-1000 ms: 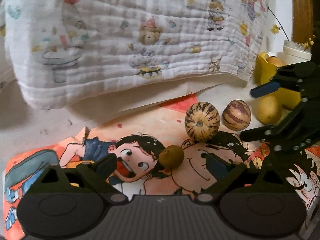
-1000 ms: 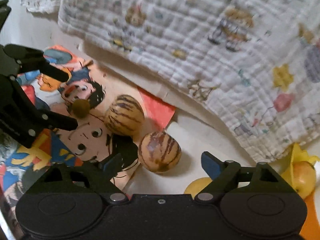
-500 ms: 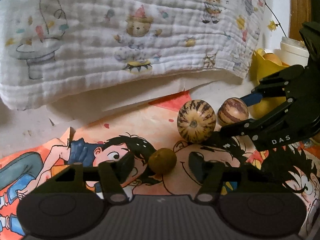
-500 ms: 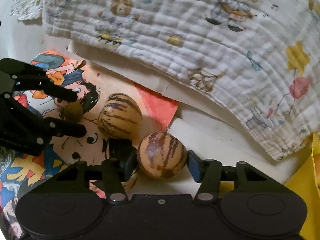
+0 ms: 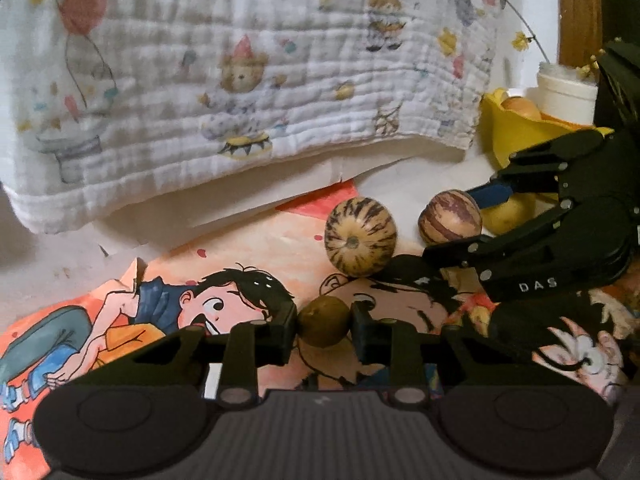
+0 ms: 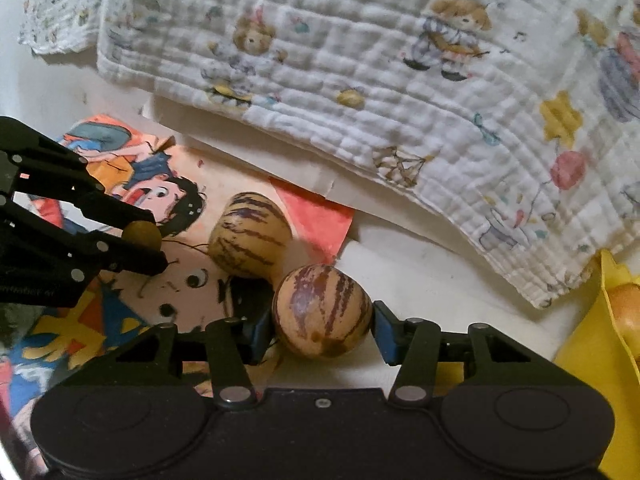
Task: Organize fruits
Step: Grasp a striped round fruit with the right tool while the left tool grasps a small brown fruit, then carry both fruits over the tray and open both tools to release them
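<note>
Left wrist view: left gripper (image 5: 324,326), angled down, clenches small brown fruit (image 5: 324,326); right gripper (image 6: 323,322) clasps striped fruit (image 6: 323,316).

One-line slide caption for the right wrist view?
Right hand-held gripper closed on a striped fruit; left hand-held gripper grips a small brown fruit.

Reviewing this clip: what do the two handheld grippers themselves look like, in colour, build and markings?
Both are matte black. The left gripper has a ribbed black body, two round housings, silver pivot screws and black linkage bars. The right gripper is built the same, with blue pads on its jaws; the left view shows white "DAS" lettering on its side. No cables, hands or sleeves show.
</note>
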A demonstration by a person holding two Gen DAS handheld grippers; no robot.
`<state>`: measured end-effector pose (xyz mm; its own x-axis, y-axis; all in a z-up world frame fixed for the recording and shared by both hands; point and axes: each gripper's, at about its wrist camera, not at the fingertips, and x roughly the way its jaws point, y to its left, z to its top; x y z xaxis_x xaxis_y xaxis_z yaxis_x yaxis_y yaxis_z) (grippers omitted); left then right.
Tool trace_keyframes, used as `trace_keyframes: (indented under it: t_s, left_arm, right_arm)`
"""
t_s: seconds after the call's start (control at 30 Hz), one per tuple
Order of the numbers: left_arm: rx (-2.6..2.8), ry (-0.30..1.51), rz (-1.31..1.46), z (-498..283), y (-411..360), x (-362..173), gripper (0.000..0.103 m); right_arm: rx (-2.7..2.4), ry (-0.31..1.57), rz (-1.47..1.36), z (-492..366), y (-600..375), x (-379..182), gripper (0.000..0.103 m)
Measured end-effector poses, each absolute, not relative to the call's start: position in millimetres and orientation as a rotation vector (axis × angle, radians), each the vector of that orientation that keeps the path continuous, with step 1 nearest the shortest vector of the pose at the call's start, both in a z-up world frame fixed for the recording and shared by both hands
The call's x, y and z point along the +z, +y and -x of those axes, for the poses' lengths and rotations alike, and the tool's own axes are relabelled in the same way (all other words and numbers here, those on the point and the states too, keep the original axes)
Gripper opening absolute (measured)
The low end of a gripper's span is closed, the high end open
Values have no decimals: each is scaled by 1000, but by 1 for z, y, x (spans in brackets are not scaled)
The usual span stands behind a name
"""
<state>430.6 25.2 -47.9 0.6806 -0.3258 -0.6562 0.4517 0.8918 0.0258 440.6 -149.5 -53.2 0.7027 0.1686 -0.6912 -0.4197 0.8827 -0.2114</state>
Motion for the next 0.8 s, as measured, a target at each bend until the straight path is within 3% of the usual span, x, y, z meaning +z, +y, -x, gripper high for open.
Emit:
trace_keyframes:
  t_s: [0.8]
  left_arm:
    - [-587, 637, -189, -292, -24, 3, 32]
  right_arm:
    - [443, 707, 268, -262, -196, 2, 53]
